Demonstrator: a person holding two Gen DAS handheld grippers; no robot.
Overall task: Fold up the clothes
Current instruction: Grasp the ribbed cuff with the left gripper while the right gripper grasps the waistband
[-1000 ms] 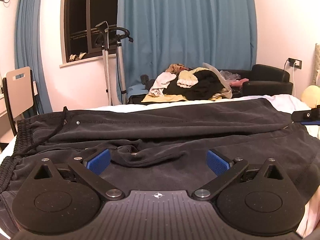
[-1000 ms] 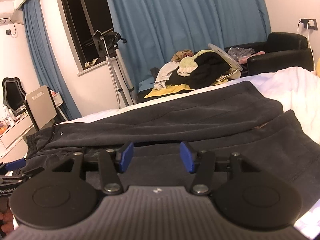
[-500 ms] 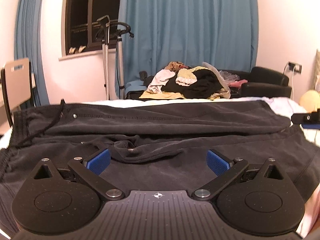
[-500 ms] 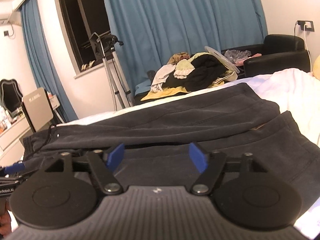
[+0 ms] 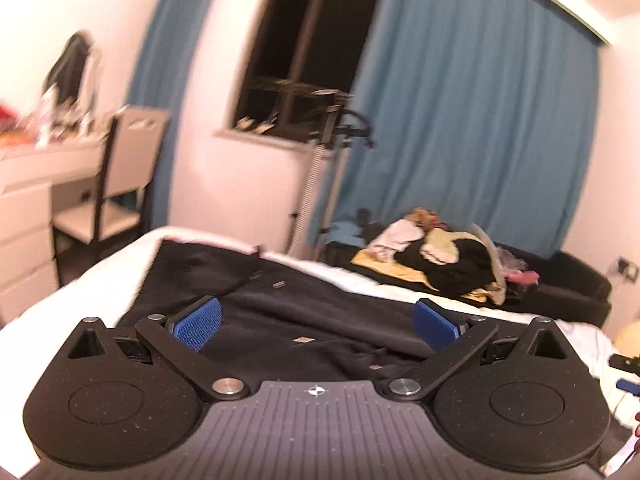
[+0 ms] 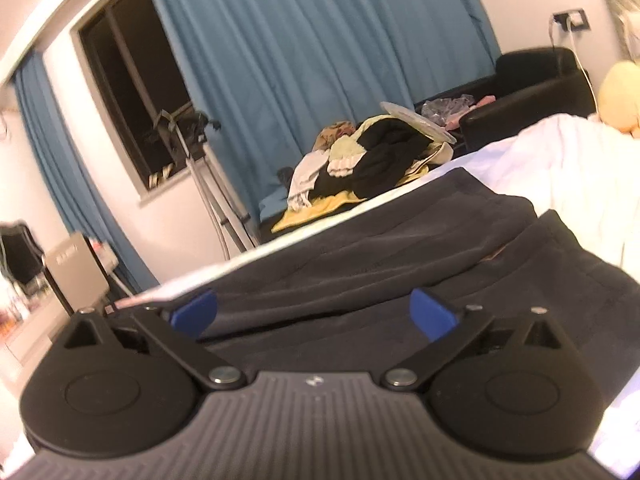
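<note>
Far left, left wrist view: a white dresser [image 5: 28,196] and a chair [image 5: 120,184] stand against the wall, motion-blurred. Centre left: a dark window [image 5: 304,60] between blue curtains [image 5: 472,140], with a garment-steamer stand [image 5: 320,168] below it. Near centre: the left gripper [image 5: 316,322], its blue-padded fingers [image 5: 196,322] spread wide and released, holding nothing, hovers over the dark trousers [image 5: 280,312]. The trousers lie flat across the white bed [image 5: 60,304], reaching from its left edge toward the right. Far right of centre: a heap of mixed clothes [image 5: 448,256] rests on a black sofa [image 5: 568,284].

Right wrist view, same order: the chair [image 6: 76,272] at far left, the window [image 6: 132,92], curtains [image 6: 320,60] and the clothes heap [image 6: 372,160]. Near centre: the right gripper [image 6: 314,314], fingers [image 6: 434,314] likewise apart and empty, sits low above the trousers [image 6: 400,256], whose two layered legs extend to the right. Right: bare white bedding [image 6: 580,184]; beyond it, the sofa [image 6: 532,80] and a wall socket [image 6: 570,20].
</note>
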